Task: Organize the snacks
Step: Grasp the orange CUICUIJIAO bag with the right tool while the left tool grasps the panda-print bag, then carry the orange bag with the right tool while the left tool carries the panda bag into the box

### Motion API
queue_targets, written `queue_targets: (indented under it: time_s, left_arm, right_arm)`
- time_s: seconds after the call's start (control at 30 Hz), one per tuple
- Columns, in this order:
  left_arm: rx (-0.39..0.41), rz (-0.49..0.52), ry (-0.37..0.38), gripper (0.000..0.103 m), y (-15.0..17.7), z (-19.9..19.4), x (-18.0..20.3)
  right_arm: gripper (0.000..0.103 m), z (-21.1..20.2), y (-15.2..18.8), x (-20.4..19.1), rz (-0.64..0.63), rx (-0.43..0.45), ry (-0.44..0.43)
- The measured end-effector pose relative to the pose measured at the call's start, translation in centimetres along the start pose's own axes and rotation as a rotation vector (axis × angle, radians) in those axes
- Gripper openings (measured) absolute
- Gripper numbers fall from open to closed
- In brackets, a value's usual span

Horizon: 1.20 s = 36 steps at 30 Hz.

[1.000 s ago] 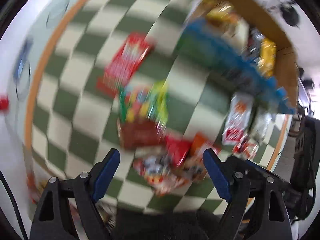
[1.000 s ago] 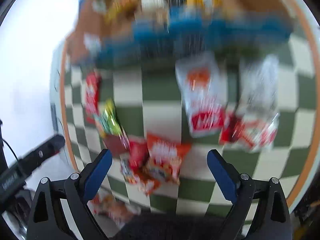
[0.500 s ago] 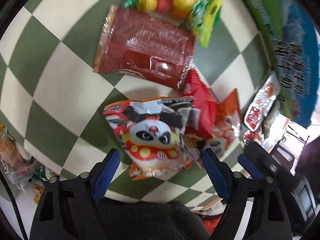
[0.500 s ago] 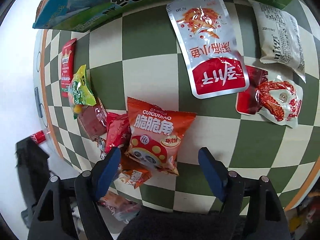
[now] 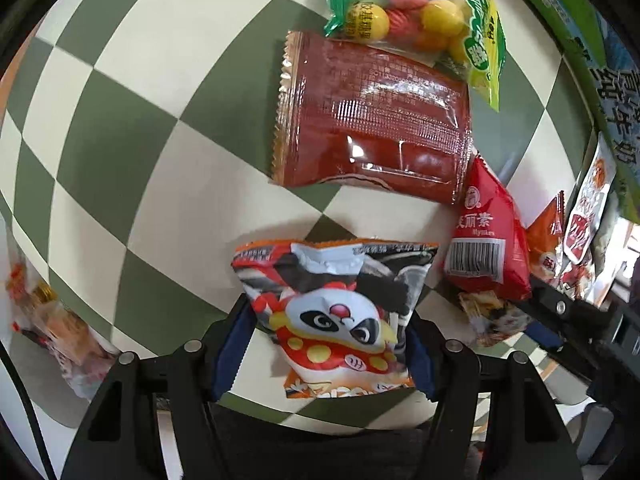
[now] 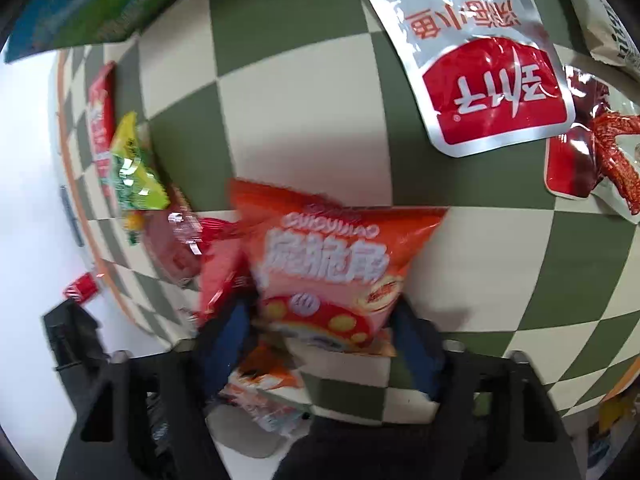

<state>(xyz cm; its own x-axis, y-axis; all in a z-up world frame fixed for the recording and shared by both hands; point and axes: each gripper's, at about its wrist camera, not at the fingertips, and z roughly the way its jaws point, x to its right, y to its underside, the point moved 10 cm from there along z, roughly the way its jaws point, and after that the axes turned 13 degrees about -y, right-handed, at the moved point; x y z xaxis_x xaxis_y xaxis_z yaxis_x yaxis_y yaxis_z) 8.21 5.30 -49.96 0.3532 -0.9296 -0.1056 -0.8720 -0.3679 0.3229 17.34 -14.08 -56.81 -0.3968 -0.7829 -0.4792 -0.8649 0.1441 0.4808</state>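
The worktop [image 5: 120,128] carries a green-and-cream checked cloth strewn with snack packets, with a blue-green box [image 5: 600,60] along its far edge. We have both hand-held grippers down on packets near the worktop's near edge.

The left hand-held gripper [image 5: 328,344] is closed on the panda bag [image 5: 332,308], its pads [image 5: 232,344] pressing the bag's lower sides. The right hand-held gripper [image 6: 320,340] is closed on the orange bag [image 6: 332,264], which overlaps a red packet [image 6: 224,272] beside it.

Risks we judge from here:
- Both bags are air-filled and glossy; held only by the lower sides, they may slip out on lifting.
- Squeezing harder may crush the contents.
- The orange bag may drag the red packet with it.
- The two grippers work close together and may collide.
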Motion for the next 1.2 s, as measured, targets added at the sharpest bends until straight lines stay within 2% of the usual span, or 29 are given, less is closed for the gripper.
queue_targets:
  time_s: [0.07,0.2,0.3,0.37,0.43,0.53,0.6,0.77,0.9,1.2]
  left_arm:
    - [0.013,0.023,-0.019,0.066,-0.2,-0.1,0.3]
    - [0.035,0.068,-0.068,0.066,-1.1,-0.8,2.8]
    - [0.049,0.103,-0.084,0.066,-1.1,-1.0,4.5]
    - [0.064,0.121,-0.1,0.066,-1.3,-1.1,5.3]
    - [0.079,0.133,-0.121,0.061,-1.5,-1.4,6.1]
    - [0.092,0.15,-0.13,0.053,-1.6,-1.9,7.5]
    - [0.105,0.156,-0.139,0.048,-2.0,-2.3,8.1]
    - [0.142,0.161,-0.153,0.045,-2.0,-3.9,8.1]
    - [0.176,0.169,-0.144,0.044,-2.2,-5.7,8.0]
    - [0.264,0.249,-0.087,0.044,-1.2,-12.6,11.8]
  right_arm:
    - [0.065,-0.2,0.3,0.1,-0.061,-0.006,0.036]
    - [0.064,-0.7,1.1,0.3,-0.299,-0.043,0.233]
    - [0.065,-1.1,1.4,0.5,-0.362,-0.061,0.288]
    - [0.07,-1.5,1.3,0.3,-0.363,-0.042,0.279]
    - [0.074,-1.9,1.0,0.6,-0.336,-0.033,0.261]
    - [0.074,-1.6,0.7,0.9,-0.254,-0.026,0.189]
    - [0.074,-1.4,0.5,1.7,-0.203,-0.014,0.171]
    - [0.056,-2.6,0.1,1.9,-0.194,0.047,0.151]
    - [0.054,-3.9,-0.2,1.9,-0.187,0.077,0.141]
    - [0.052,-7.9,1.3,0.8,-0.194,0.102,0.043]
